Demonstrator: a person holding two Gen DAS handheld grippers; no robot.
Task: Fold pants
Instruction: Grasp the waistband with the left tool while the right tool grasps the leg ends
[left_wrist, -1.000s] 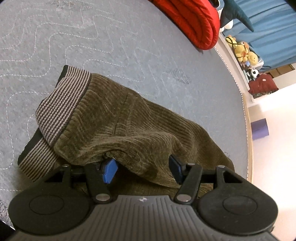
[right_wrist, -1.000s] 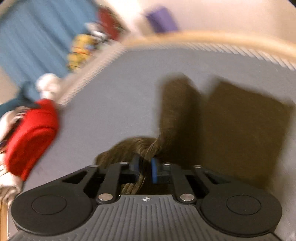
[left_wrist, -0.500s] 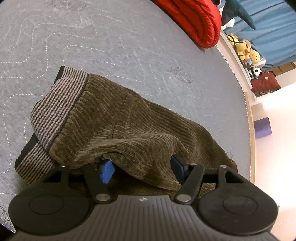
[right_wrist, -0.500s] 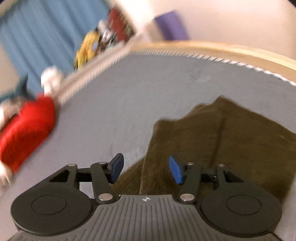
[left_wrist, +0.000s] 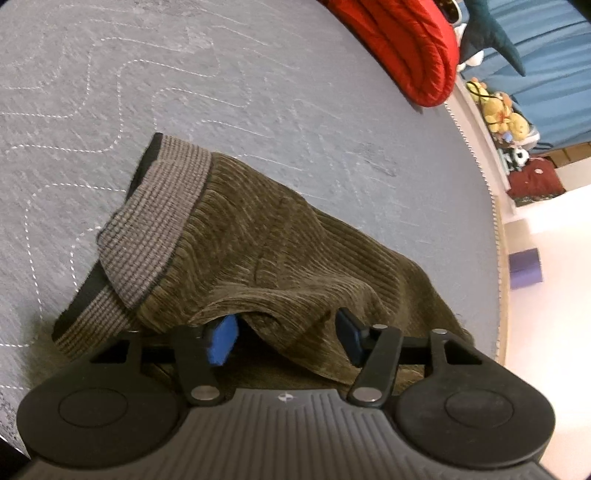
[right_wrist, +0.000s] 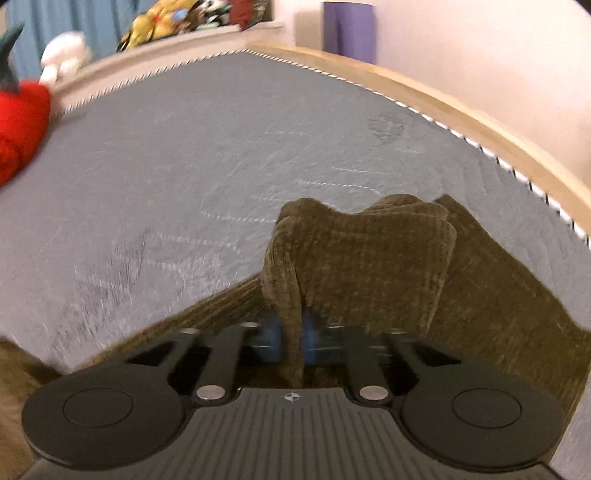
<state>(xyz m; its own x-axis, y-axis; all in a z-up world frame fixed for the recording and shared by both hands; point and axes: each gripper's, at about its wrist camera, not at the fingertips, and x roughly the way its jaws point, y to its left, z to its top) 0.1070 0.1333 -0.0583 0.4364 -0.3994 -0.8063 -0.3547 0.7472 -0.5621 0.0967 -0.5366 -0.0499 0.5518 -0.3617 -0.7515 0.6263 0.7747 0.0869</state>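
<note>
The pants (left_wrist: 280, 258) are olive-brown corduroy with a grey striped ribbed waistband (left_wrist: 155, 225), lying rumpled on the grey quilted mattress (left_wrist: 221, 92). The waistband end lies far left, doubled over. In the right wrist view a bunched fold (right_wrist: 354, 251) stands up off the flat cloth.

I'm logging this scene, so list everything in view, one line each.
corduroy pants: one, olive-brown with a grey striped waistband, bunched on the mattress.
mattress: one, grey quilted, under everything.
red quilted bedding: one, at the mattress's far edge.
plush toys: several, mostly yellow, on the ledge past the mattress.
purple box: one, on the floor.
left tongs: black, blue pads, just been closing, pants fold between them, not pinched.
right tongs: black, blue pads, shut on a pants fold.
</note>
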